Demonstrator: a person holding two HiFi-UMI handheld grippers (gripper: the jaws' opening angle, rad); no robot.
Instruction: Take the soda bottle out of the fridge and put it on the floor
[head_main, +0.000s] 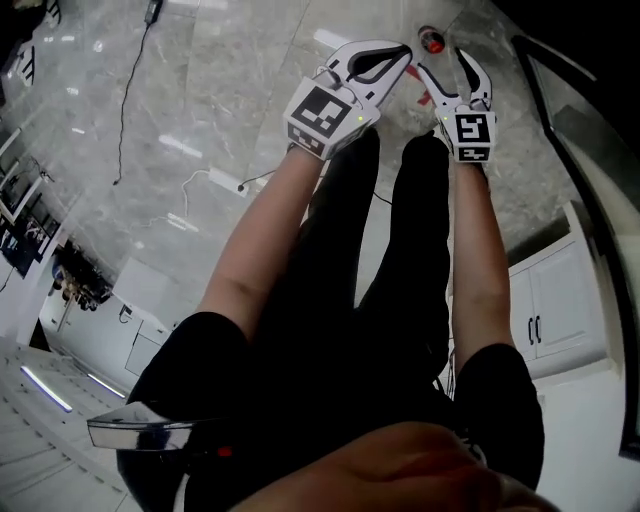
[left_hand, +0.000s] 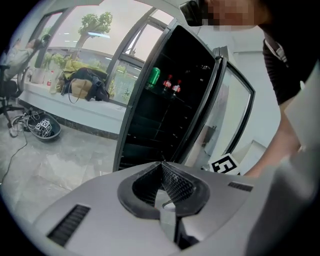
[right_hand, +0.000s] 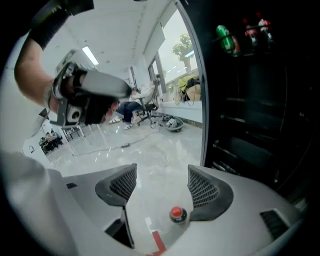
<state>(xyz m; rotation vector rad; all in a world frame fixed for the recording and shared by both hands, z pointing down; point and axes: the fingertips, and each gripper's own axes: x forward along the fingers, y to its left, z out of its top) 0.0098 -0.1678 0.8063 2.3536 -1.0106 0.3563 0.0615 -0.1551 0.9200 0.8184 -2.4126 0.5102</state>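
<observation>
Right gripper (right_hand: 162, 172) — wide above soda bottle (right_hand: 176, 214)

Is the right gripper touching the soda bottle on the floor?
Cannot tell. Right gripper view: the right gripper is open, and the soda bottle shows right at one jaw's edge, neither gap nor contact plain.

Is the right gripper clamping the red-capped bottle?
No, the right gripper is wide open; the bottle stands on the floor.
</observation>
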